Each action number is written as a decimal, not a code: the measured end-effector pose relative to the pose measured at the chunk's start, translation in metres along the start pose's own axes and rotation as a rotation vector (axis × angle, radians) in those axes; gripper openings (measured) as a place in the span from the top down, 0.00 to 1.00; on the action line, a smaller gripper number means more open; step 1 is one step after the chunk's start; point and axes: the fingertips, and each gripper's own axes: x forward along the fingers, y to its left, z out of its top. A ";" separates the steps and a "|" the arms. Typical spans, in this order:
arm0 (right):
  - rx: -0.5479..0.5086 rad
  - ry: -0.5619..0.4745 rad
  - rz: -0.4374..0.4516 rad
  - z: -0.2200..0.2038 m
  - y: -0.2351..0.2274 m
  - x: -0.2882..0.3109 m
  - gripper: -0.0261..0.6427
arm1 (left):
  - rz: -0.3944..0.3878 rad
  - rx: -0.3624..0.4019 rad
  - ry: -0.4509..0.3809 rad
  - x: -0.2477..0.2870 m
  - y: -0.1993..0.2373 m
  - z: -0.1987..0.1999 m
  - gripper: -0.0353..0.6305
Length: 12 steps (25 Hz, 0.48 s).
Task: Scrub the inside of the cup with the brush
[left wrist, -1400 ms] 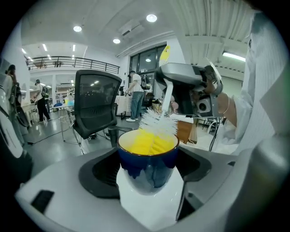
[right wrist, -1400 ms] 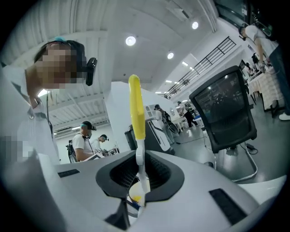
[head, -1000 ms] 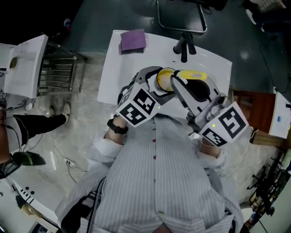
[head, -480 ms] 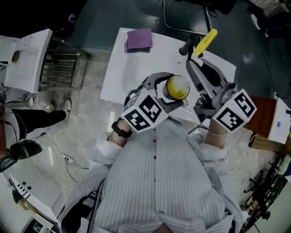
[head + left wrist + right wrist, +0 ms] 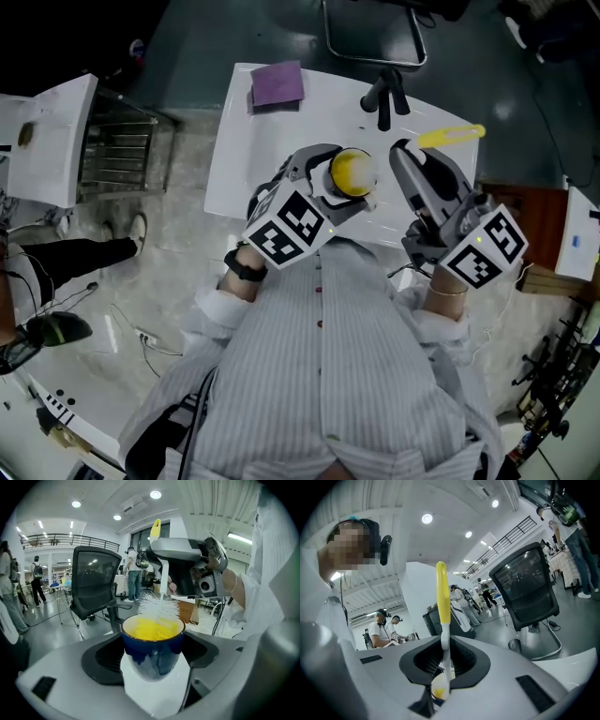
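Observation:
My left gripper (image 5: 330, 187) is shut on a cup (image 5: 153, 645), blue outside and yellow inside (image 5: 352, 172), and holds it upright above the white table (image 5: 272, 141). My right gripper (image 5: 413, 169) is shut on a brush's white stem (image 5: 445, 645). The yellow handle (image 5: 451, 135) sticks out to the right. In the left gripper view the white bristles (image 5: 158, 607) sit at the cup's mouth, partly over the rim, with the right gripper (image 5: 187, 569) above. The right gripper view looks down the stem to the cup (image 5: 440, 689), seen between the jaws of my right gripper (image 5: 443, 667).
A purple cloth (image 5: 276, 82) lies at the table's far left corner. A black faucet-like fitting (image 5: 383, 95) stands at the far edge. A metal rack (image 5: 117, 150) is left of the table, and an office chair (image 5: 93, 585) stands behind it. People stand in the background.
The right gripper has drawn back to the right from over the cup. The yellow handle swung from pointing away to pointing right. The cup shifted slightly.

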 end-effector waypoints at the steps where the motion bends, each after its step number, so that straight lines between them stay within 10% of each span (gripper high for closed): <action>1: -0.004 0.001 -0.007 -0.001 0.000 0.001 0.87 | -0.005 0.002 0.004 0.002 0.000 -0.001 0.37; 12: -0.003 -0.042 -0.083 0.010 -0.013 -0.008 0.87 | -0.050 0.001 0.050 0.019 0.003 -0.017 0.37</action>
